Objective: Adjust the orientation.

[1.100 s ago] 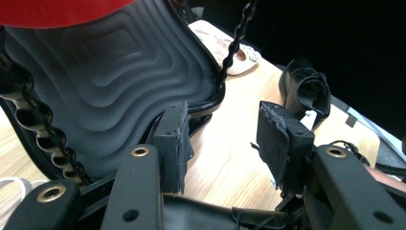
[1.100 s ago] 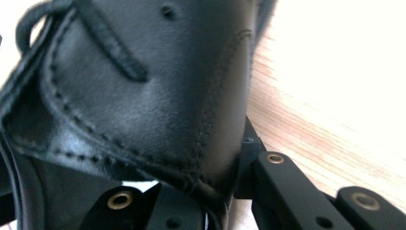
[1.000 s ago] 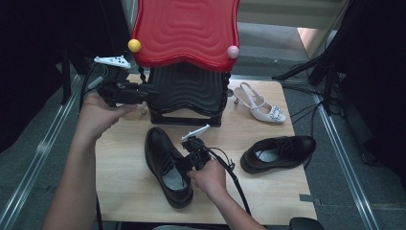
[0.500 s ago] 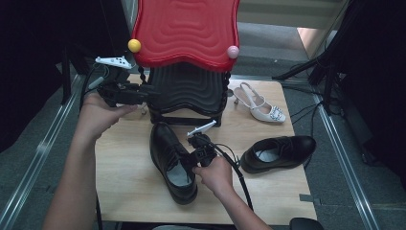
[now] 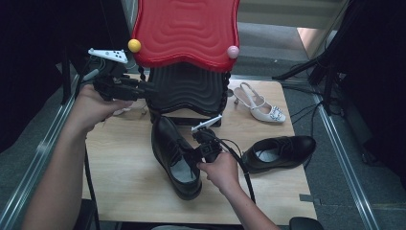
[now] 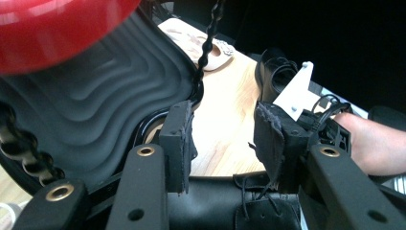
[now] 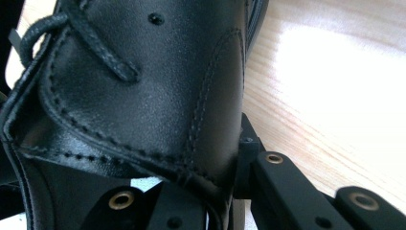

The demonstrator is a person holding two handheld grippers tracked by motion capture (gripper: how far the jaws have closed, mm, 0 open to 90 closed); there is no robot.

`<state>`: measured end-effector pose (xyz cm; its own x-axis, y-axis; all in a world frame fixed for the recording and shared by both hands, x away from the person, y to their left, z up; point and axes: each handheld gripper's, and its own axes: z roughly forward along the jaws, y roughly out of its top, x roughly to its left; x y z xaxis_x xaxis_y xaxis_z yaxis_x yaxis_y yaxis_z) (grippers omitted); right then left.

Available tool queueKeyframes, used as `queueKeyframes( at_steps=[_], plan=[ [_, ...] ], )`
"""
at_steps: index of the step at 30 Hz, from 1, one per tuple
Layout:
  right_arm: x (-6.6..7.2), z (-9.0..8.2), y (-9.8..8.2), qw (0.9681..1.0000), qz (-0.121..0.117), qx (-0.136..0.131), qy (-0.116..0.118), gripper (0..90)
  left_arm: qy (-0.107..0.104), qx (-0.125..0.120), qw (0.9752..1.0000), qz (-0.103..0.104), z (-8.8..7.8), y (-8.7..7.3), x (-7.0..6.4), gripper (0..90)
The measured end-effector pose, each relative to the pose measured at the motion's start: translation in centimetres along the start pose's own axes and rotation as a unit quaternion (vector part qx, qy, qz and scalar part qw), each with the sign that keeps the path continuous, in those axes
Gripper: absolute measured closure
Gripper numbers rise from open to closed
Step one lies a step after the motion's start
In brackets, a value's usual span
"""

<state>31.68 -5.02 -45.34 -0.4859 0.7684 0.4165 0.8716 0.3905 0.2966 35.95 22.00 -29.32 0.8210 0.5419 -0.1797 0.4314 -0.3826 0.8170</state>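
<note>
while the black lace-up shoe (image 5: 173, 155) is gripped at its opening rim by the right gripper (image 5: 200, 152), in the lower middle of the high view, its long axis is seen to run from the toe at the lower centre of the frame up toward the heel just below the black tier (image 5: 186, 88) of the shoe rack (image 5: 186, 28). in the right gripper view the leather side wall (image 7: 143, 96) is pinched between the two jaws, which are drawn together on it, one inside the shoe and one outside. the left gripper (image 5: 136, 90) is held at the upper left of the high view, against the left edge of the black tier; its jaws stand apart with nothing pressed between them, and they have just been closing somewhat. in the left gripper view the laces (image 6: 249, 201) of the held shoe appear at the bottom edge, between and below those jaws, with bare table (image 6: 225, 124) beyond. the heel end is judged to lie nearest the rack, so the coming move probably depends on keeping that axis aimed under the tier. the second black shoe (image 5: 280, 152) and the white heeled shoe (image 5: 261, 103) lie well apart, to the right.
</note>
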Motion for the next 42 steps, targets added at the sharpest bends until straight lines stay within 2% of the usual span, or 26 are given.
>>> queueKeyframes(
  at_steps=[2, 3, 5, 7, 11, 13, 15, 16, 19, 21, 24, 27, 33, 42],
  plan=[
    [0.0, -0.4, 0.1, 1.0, 0.002, -0.001, 0.002, 87.4, 0.01, -0.001, 0.9999, 0.011, -0.4, 0.8, 0.1, 66.0],
    [0.0, -0.6, 0.2, 1.0, 0.002, -0.002, 0.003, 87.4, 0.01, -0.003, 0.9999, 0.007, -0.6, 1.2, 0.2, 72.5],
    [0.0, -0.7, 0.2, 1.0, 0.0, -0.003, 0.003, 87.4, 0.012, -0.005, 0.9998, 0.012, -0.9, 2.0, 0.4, 74.2],
    [0.0, -0.9, 0.3, 1.0, -0.001, -0.002, 0.002, 87.4, 0.027, -0.005, 0.9994, 0.022, -1.2, 2.9, 0.5, 77.7],
    [0.1, -1.4, 0.2, 1.0, -0.007, -0.003, 0.003, 87.4, 0.042, -0.005, 0.9984, 0.037, -1.6, 4.8, 0.8, 83.7],
    [0.2, -1.7, 0.2, 0.9999, -0.01, -0.005, 0.004, 87.4, 0.058, -0.005, 0.9971, 0.048, -1.6, 5.6, 0.9, 86.1],
    [0.4, -2.1, 0.3, 0.9998, -0.014, -0.007, 0.008, 87.4, 0.06, -0.011, 0.9971, 0.046, -1.5, 6.1, 1.1, 87.9],
    [0.5, -2.2, 0.3, 0.9998, -0.017, -0.01, 0.009, 87.4, 0.069, -0.013, 0.9966, 0.044, -1.4, 6.4, 1.2, 88.9],
    [0.6, -2.7, 0.5, 0.9997, -0.019, -0.015, 0.009, 87.4, 0.082, -0.022, 0.9955, 0.042, -1.0, 6.8, 1.6, 90.0],
    [0.7, -3.2, 0.7, 0.9996, -0.02, -0.02, 0.008, 87.4, 0.083, -0.017, 0.9957, 0.039, -0.7, 7.0, 2.0, 90.0],
    [0.7, -3.9, 1.0, 0.9994, -0.015, -0.03, 0.008, 87.4, 0.086, -0.012, 0.996, 0.021, -0.2, 7.4, 2.6, 90.0],
    [0.5, -4.5, 1.5, 0.9993, -0.016, -0.035, 0.005, 87.4, 0.085, -0.006, 0.9962, 0.018, 0.2, 7.6, 2.8, 90.0],
    [0.2, -5.7, 2.8, 0.9984, -0.009, -0.056, 0.002, 87.4, 0.099, -0.005, 0.995, 0.018, 0.7, 7.4, 3.2, 90.0],
    [0.2, -7.1, 5.1, 0.9964, -0.003, -0.085, -0.01, 87.4, 0.112, -0.002, 0.9932, 0.032, 0.9, 7.4, 3.1, 90.0]
  ],
)
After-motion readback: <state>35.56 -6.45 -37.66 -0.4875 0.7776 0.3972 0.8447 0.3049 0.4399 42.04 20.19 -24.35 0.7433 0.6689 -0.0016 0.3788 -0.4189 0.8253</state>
